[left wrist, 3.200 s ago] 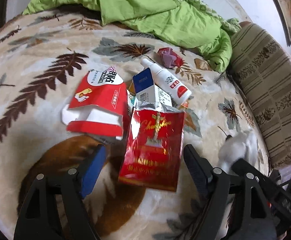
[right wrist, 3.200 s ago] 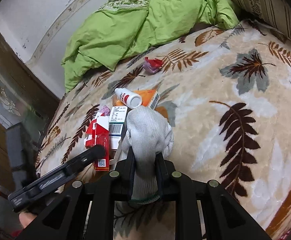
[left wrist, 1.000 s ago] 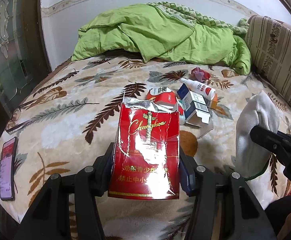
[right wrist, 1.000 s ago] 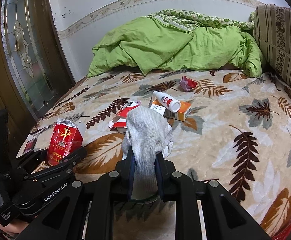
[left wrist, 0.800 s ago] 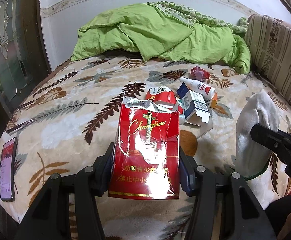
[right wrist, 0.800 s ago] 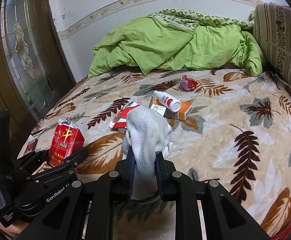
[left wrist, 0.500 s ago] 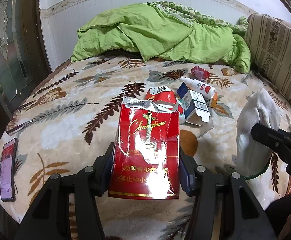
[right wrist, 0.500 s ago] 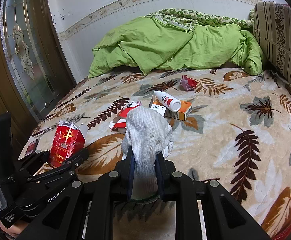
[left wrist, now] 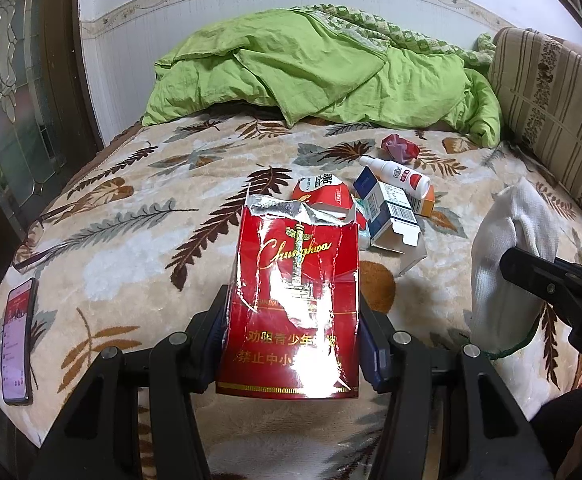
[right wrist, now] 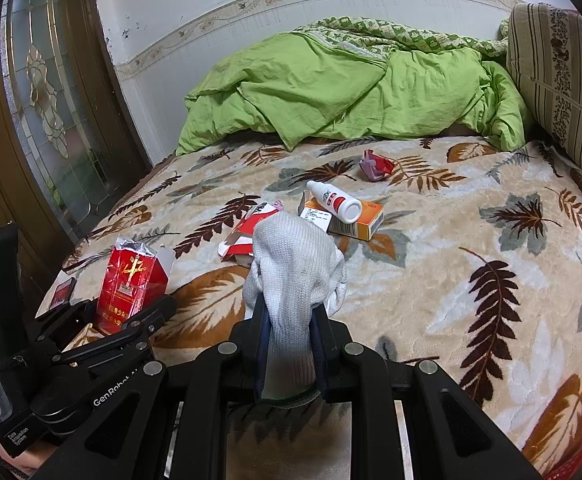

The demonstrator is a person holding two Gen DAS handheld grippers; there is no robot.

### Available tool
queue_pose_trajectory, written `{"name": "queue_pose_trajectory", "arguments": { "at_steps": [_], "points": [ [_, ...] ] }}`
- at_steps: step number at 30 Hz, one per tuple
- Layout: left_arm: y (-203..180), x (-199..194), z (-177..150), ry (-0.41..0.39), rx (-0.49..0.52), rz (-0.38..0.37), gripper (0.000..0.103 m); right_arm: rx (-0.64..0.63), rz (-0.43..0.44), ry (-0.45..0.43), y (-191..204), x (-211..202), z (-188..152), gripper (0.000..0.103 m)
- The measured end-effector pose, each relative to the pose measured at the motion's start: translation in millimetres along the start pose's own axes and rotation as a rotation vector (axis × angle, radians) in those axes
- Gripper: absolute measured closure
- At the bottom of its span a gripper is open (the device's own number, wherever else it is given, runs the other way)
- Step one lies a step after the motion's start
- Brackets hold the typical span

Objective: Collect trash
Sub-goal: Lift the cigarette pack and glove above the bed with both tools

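My left gripper (left wrist: pixel 293 344) is shut on a torn red cigarette carton (left wrist: pixel 295 304), held upright above the bed's near edge; the same carton (right wrist: pixel 129 280) shows at the left of the right wrist view. My right gripper (right wrist: pixel 289 344) is shut on a white knit glove (right wrist: pixel 295 268), which also appears at the right of the left wrist view as the glove (left wrist: pixel 507 256). On the leaf-patterned blanket (left wrist: pixel 131 248) lie a red and white box (left wrist: pixel 323 196), a blue and white box (left wrist: pixel 387 212), a white spray bottle (right wrist: pixel 333 200) on an orange box (right wrist: pixel 357 220), and a crumpled red wrapper (right wrist: pixel 375 166).
A green duvet (right wrist: pixel 331 84) is heaped at the back against the wall. A striped cushion (left wrist: pixel 551 108) runs along the right side. A phone (left wrist: pixel 19 340) lies at the blanket's left edge. A wooden door with patterned glass (right wrist: pixel 47 92) stands on the left.
Since the oldest frames both grippers have drawn back from the pile, the left one now closed on the red carton that lay on the blanket. Over the last second nothing has moved.
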State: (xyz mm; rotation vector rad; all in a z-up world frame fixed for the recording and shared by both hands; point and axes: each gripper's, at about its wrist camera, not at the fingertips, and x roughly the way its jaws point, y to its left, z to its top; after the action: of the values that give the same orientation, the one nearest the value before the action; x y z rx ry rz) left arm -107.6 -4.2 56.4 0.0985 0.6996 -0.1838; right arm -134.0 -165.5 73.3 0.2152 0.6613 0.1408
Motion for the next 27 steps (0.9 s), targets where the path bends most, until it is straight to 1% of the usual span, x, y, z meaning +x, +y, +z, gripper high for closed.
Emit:
{"name": "queue_pose_trajectory", "arguments": {
  "at_steps": [27],
  "points": [
    [-2.7,-2.5,-0.5,0.0,0.003,0.002,0.049,0.0,-0.001,0.0,-0.3,-0.1,0.2,0.083]
  ]
}}
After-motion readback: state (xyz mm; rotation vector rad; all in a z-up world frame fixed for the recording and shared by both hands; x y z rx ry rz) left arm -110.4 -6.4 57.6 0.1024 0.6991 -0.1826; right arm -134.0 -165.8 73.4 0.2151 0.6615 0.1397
